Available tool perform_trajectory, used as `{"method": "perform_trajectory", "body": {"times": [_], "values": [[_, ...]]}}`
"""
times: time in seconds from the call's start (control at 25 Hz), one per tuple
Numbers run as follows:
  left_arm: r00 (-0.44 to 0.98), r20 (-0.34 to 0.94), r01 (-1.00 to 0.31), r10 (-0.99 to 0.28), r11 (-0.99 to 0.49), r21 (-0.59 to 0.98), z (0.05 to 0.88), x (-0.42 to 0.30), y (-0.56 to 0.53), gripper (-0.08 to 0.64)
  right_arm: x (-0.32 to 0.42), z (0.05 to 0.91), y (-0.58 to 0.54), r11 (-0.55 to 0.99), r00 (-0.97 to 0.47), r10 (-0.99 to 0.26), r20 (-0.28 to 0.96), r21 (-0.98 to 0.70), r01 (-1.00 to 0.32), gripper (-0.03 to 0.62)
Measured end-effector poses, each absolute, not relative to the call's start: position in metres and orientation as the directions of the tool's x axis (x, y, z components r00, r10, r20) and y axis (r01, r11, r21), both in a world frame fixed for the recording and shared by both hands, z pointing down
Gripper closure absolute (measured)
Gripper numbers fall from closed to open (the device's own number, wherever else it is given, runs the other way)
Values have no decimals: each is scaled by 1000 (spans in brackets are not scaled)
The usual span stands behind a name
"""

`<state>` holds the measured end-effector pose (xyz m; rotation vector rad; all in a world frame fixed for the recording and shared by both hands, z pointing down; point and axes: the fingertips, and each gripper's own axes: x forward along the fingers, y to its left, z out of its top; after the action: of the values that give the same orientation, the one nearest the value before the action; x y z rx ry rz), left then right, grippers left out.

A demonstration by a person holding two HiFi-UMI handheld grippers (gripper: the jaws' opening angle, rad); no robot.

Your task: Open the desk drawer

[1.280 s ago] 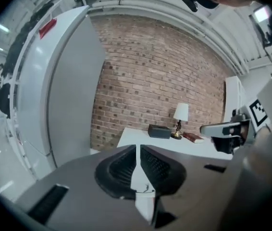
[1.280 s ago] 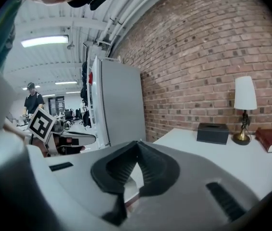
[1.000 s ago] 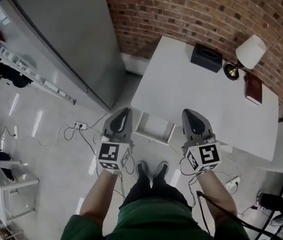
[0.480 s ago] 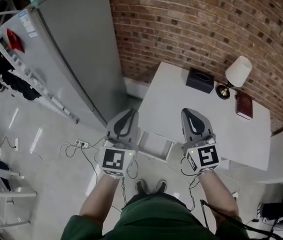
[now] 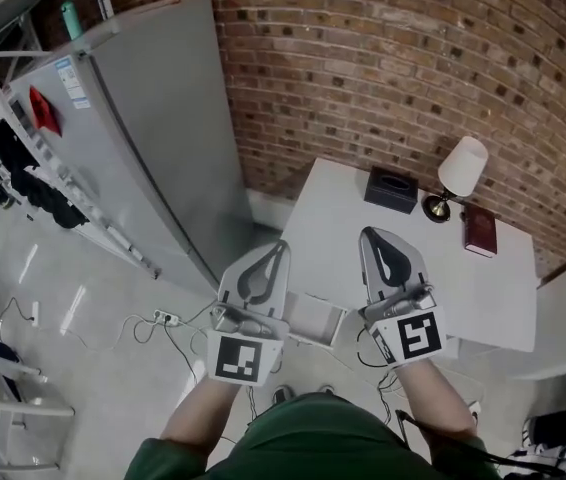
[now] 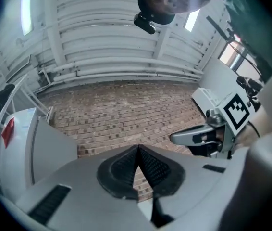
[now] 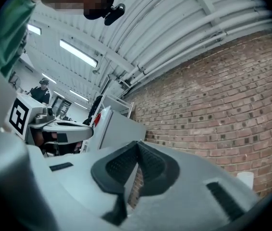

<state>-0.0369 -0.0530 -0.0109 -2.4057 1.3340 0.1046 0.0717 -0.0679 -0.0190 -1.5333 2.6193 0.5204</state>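
Two grey claws, the left claw (image 5: 280, 247) and the right claw (image 5: 367, 234), are each pressed together on nothing and held up clear. I'd guess that's because the one shallow white drawer (image 5: 315, 318) below them already juts from the white worktop (image 5: 333, 206). Beyond stand one black box (image 5: 391, 189), one white-shaded lamp (image 5: 461, 168) and one red book (image 5: 480, 230).

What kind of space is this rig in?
Probably a mock room corner inside a workshop or industrial hall: a white desk with a table lamp against a brick wall, a tall grey fridge beside it, and a corrugated metal roof with strip lights overhead.
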Motion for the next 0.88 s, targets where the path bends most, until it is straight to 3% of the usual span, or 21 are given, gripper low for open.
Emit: {"method": "perform_trajectory", "body": {"times": [0.2,0.72,0.88], "values": [[581,-245,-790,-776,-465,-401,-21,-26,-49,552,69,-33,-62,451,-519,-819,-245,283,-846,591],[561,-212,-809,-800,-475,-346,-7,-28,-73,552,80,-15,-84,447,-511,-834,-210,285,-848,592],[520,-201,-847,-830,-472,-243,-1,-35,-79,552,84,-14,-85,441,-506,-837,-207,292,-849,592]]}}
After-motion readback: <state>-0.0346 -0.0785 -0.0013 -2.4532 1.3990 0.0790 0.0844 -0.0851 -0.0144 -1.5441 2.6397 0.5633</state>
